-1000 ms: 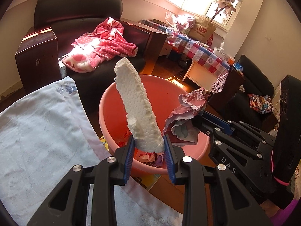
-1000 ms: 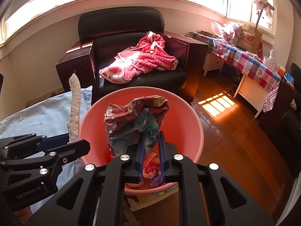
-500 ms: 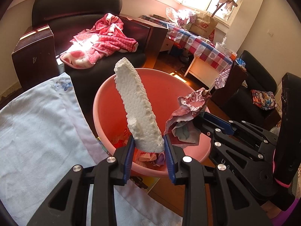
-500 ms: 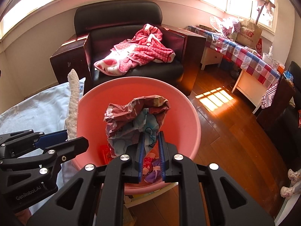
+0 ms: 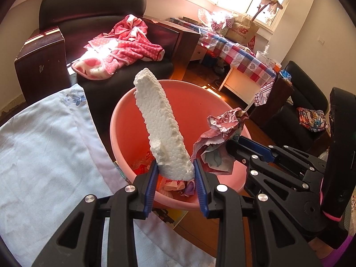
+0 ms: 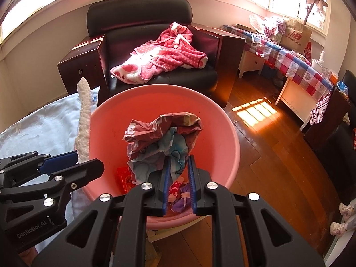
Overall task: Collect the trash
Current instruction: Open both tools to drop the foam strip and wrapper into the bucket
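Two grippers hover over a pink basin (image 6: 231,153): the left gripper (image 5: 175,175) pinches the base of a light, crumbly foam strip (image 5: 160,124), the right gripper (image 6: 179,178) clamps soft crumpled wrapping paper (image 6: 162,138) above its middle.

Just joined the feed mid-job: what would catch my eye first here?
The big pink basin fills the middle of both views, with bits of trash at its bottom. Above it, the left claw grips a tall white foam strip standing nearly upright, and the right claw pinches a crumpled patterned wrapper. Behind them, a pink polka-dot blanket lies on the black armchair.
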Motion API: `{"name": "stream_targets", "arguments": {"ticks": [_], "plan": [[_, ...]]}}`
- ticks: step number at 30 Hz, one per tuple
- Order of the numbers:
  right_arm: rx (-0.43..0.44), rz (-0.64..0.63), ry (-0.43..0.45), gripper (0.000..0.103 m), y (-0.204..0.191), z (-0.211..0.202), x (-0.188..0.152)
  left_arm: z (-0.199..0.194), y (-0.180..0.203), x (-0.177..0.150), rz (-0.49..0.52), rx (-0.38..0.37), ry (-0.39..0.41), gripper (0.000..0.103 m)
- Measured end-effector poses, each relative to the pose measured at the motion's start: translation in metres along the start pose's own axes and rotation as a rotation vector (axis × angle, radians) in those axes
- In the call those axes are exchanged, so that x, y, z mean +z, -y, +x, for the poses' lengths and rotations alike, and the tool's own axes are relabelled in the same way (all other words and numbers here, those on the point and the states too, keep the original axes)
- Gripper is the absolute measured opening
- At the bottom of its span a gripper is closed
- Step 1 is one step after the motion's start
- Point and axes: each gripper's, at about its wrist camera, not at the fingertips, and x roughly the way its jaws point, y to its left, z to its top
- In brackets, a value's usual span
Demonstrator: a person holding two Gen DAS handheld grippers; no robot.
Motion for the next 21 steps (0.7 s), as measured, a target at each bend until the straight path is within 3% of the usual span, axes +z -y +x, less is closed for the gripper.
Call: {"name": "stream_targets", "arguments": {"ticks": [6,10,13,21], "plan": [[0.003,0.003,-0.006,0.016,0.0018,0.0016,-0.0008,-0.001,-0.0016,-0.001,-0.004,-0.003,0.004,0.032],[0.002,0.005,-0.01,0.018,0.0027,0.0024,-0.0011,-0.0026,-0.0031,-0.0007,-0.009,-0.001,0.011,0.041],[0.003,0.009,-0.008,0.025,0.0031,0.0016,-0.0017,-0.0036,-0.0042,-0.0006,-0.014,-0.006,0.013,0.045],[0.005,0.005,-0.003,0.025,0.0021,-0.0014,-0.002,-0.0078,-0.0071,0.0001,-0.022,-0.001,0.026,0.05]]}}
